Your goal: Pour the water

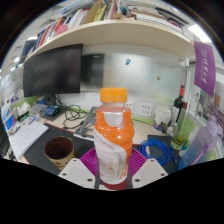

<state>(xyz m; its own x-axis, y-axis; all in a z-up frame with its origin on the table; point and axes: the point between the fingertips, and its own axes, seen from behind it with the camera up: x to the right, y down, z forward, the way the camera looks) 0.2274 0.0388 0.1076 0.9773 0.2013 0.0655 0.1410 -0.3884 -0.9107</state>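
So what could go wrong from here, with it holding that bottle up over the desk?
1. The cap looks to be on the orange-capped bottle held between the fingers of the gripper; tipped like this, nothing would pour.
2. The brown cup stands off to one side with a narrow mouth, so water might miss it.
3. A keyboard and a coil of blue cable lie near; a spill could reach them.
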